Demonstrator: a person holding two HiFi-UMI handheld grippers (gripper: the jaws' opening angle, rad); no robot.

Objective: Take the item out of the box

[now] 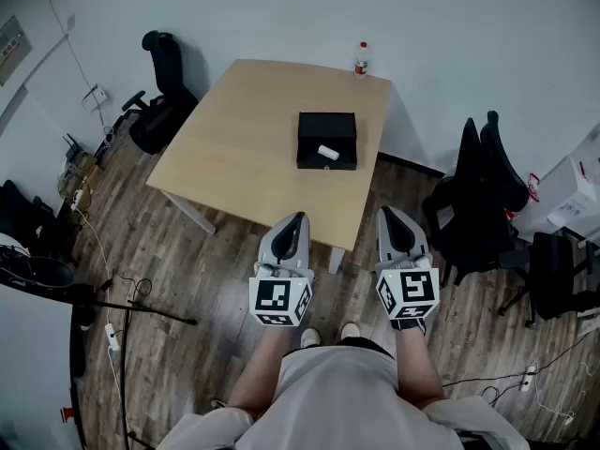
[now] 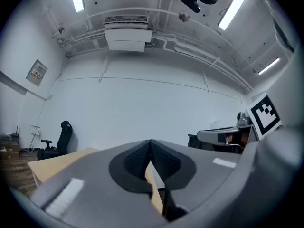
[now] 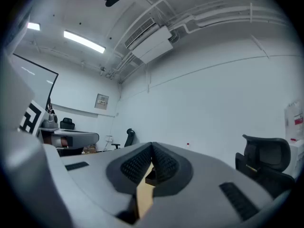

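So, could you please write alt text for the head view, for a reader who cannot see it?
An open black box holding a small white item sits on a wooden table. A person stands before it holding the left tool and right tool level, both shut and empty; a bottle stands at the table's far edge.

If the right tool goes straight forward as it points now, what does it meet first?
Probably the black box on the table: it sits in line beyond the tips of the right tool. Height unclear; it may pass above.
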